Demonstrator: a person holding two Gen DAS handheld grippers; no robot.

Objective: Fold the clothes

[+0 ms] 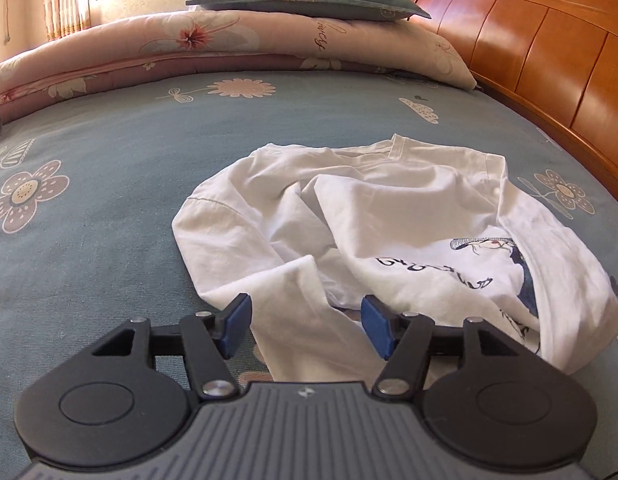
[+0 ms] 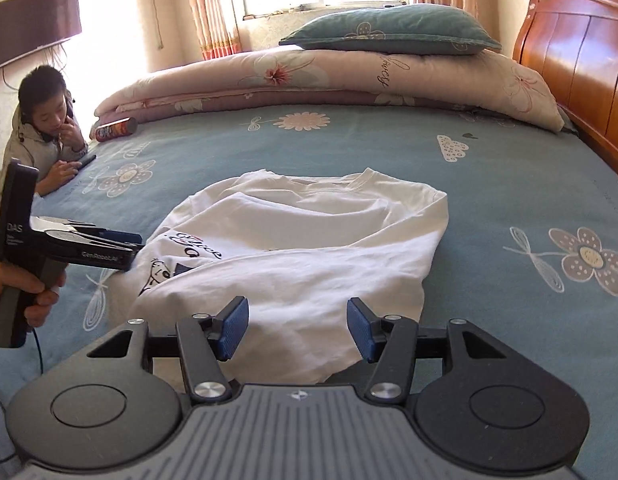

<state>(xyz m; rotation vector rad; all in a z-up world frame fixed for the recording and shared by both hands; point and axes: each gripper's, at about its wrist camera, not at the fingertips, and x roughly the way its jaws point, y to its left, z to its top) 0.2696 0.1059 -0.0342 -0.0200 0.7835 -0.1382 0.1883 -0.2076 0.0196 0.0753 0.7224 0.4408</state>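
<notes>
Shirt: a white T-shirt (image 1: 393,216) of soft, thin cotton, partly folded and wrinkled, lies on the middle of the bed; its ribbed neck points toward 12 o'clock, toward the quilt, and a dark printed drawing with writing shows on the front.
Shirt shape: in the right wrist view the body is folded over itself, with one smooth broad flap on top; in the left wrist view a sleeve makes a loose curved ridge.
Bed sheet: a grey-blue sheet (image 2: 349,160), matte, with pale flowers and dragonflies printed on it, lies under the shirt.
Left gripper: the left gripper (image 1: 307,326) is black plastic with blue ribbed pads; its jaws stand apart, the shirt hem lies below the gap and the pads do not press on it.
Right gripper: the right gripper (image 2: 297,330) has the same form; its jaws are also apart, above the near edge of the shirt, and nothing is pinched.
Hand: a hand (image 2: 25,292) at 9 o'clock in the right wrist view holds the left gripper by its handle, with the fingers of the tool pointing toward the printed side of the shirt.
Quilt: a pink flowered quilt (image 2: 349,76), thick and padded, is folded at 12 o'clock.
Pillow: a teal pillow (image 2: 393,30) rests on the quilt.
Headboard: a glossy orange-brown wooden headboard (image 1: 541,52) with panels stands at 2 o'clock.
Person: a person in a pale jacket (image 2: 33,140) leans on the bed edge at 10 o'clock, beside a can (image 2: 113,130) lying on its side.
</notes>
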